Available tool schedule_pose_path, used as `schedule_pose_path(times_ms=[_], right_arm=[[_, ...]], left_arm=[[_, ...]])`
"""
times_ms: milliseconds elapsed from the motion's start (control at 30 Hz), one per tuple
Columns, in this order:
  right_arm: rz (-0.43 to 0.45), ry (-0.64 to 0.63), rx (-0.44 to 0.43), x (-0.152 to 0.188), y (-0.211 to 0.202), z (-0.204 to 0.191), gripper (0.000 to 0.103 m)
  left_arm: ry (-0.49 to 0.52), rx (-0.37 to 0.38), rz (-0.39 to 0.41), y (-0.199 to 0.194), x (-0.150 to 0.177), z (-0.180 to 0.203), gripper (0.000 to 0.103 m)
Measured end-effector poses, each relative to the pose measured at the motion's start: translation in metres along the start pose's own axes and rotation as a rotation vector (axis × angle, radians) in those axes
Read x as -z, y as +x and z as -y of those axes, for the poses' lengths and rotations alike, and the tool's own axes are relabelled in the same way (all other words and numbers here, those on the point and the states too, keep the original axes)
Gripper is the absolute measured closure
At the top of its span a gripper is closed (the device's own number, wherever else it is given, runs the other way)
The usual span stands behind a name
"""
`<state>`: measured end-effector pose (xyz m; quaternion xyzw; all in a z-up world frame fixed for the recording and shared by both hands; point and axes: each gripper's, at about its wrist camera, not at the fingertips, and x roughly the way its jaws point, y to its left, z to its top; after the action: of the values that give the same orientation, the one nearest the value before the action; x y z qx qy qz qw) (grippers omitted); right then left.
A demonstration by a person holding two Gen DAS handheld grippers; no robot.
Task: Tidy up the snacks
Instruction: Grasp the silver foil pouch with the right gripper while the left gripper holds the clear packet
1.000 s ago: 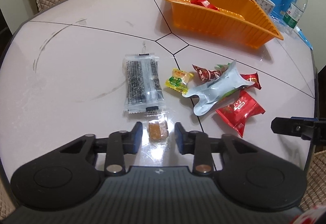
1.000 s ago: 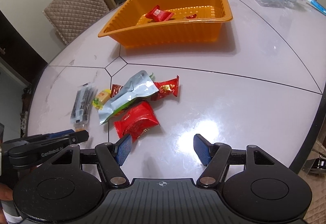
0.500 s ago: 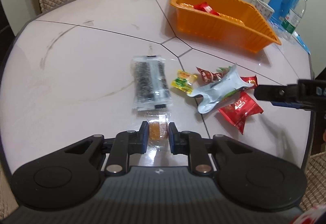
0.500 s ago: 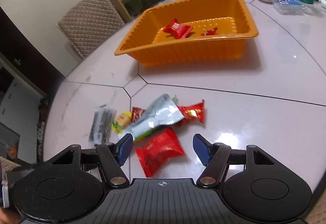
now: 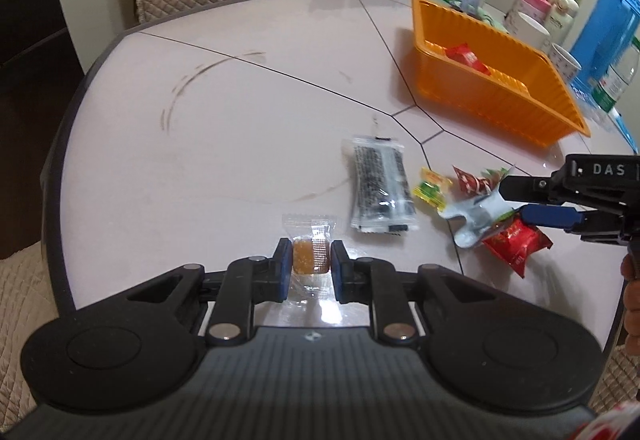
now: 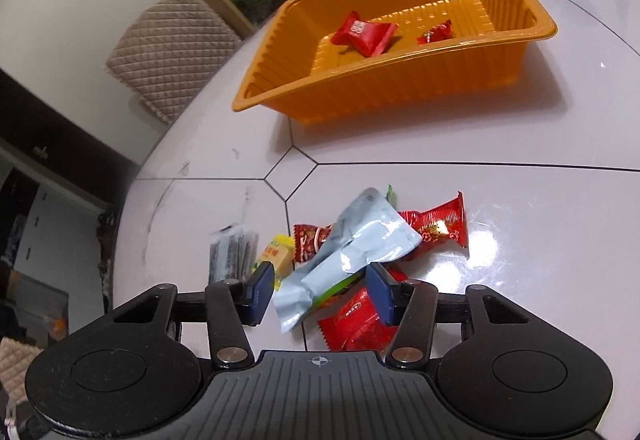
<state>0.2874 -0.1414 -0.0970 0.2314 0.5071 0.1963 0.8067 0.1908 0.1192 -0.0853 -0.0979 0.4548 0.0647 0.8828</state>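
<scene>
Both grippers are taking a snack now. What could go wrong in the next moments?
1. The right gripper is closing around the silver pouch, which overlaps the red packet; it may drag or lift both.
2. The left gripper holds the clear-wrapped orange candy by a small part; the slippery wrapper might slide out before the orange tray.

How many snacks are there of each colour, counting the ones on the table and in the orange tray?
Red snacks: 5
Yellow candy: 1
Silver pouch: 1
Black packet: 1
Amber candy: 1
Total: 9
</scene>
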Motion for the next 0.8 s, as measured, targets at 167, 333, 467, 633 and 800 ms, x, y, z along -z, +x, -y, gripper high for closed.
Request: schedule_pose_path(times_ms=[167, 333, 467, 633, 800], right_arm=[[-0.039, 0.037, 0.064, -0.012, 0.011, -0.007, 0.052], [-0.084, 0.025, 0.145, -0.017, 0.028, -0.01, 0.057], [-0.079, -0.029, 0.152, -0.014, 0.031, -0.013, 0.065], [-0.083, -0.04, 0.137, -0.014, 0.028, -0.011, 0.071], [-0.07, -0.05, 0.106, -0.014, 0.019, -0.009, 0.073]], left_arm=[[-0.015, -0.005, 0.006, -0.001, -0.002, -0.005, 0.085], [-0.026, -0.013, 0.008, 0.0, -0.004, -0.008, 0.085], [-0.032, -0.02, 0.008, 0.001, -0.006, -0.01, 0.085], [-0.035, -0.027, 0.012, 0.001, -0.01, -0.012, 0.085], [-0.022, -0.023, 0.018, -0.003, -0.014, -0.01, 0.085]])
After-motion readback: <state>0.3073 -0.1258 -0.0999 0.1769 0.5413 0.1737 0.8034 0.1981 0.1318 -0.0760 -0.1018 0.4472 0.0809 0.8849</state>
